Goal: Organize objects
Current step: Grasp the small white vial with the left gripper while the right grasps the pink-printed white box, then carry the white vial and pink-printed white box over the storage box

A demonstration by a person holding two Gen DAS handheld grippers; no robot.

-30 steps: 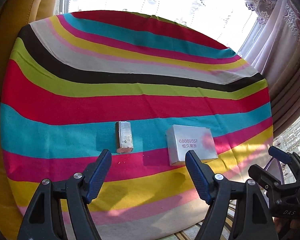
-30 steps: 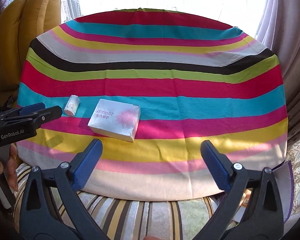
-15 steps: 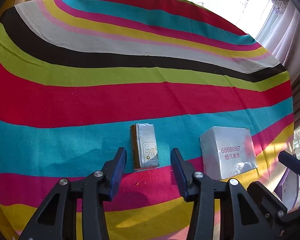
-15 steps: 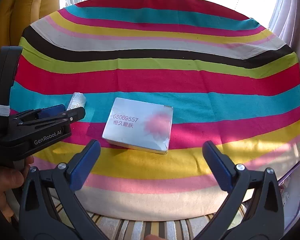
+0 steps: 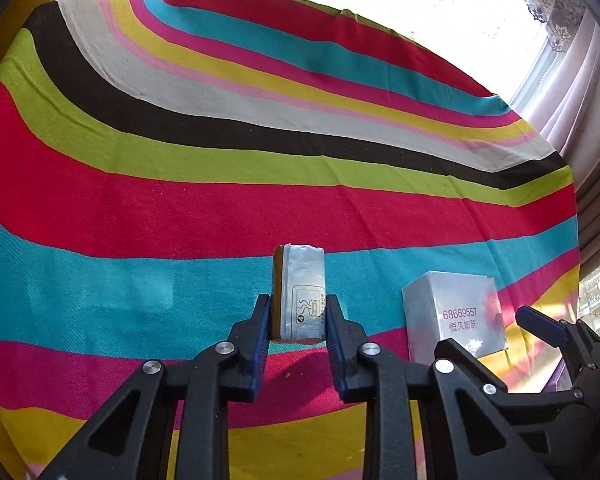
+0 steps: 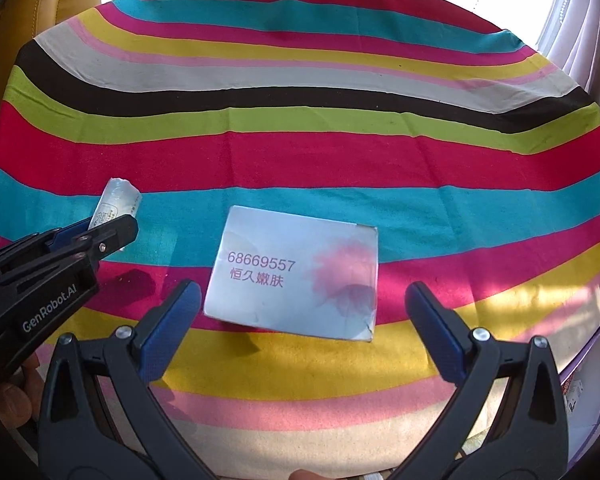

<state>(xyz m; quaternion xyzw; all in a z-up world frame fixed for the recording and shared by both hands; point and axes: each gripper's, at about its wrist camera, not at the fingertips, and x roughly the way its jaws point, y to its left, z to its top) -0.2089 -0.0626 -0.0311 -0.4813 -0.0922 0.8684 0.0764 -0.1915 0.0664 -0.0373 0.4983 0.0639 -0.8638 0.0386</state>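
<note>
Left hand-held gripper (image 5: 298,320) since closed onto silver pack (image 5: 302,292).

A round striped tablecloth (image 6: 300,152) carries a small silver packet (image 5: 303,292) and, apparently flat, a silver box (image 6: 296,276).

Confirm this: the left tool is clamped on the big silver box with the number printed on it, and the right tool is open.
Wrong object. The left tool is clamped on the small silver packet, as the left wrist view shows; the big silver box lies untouched. The right tool is open.
</note>
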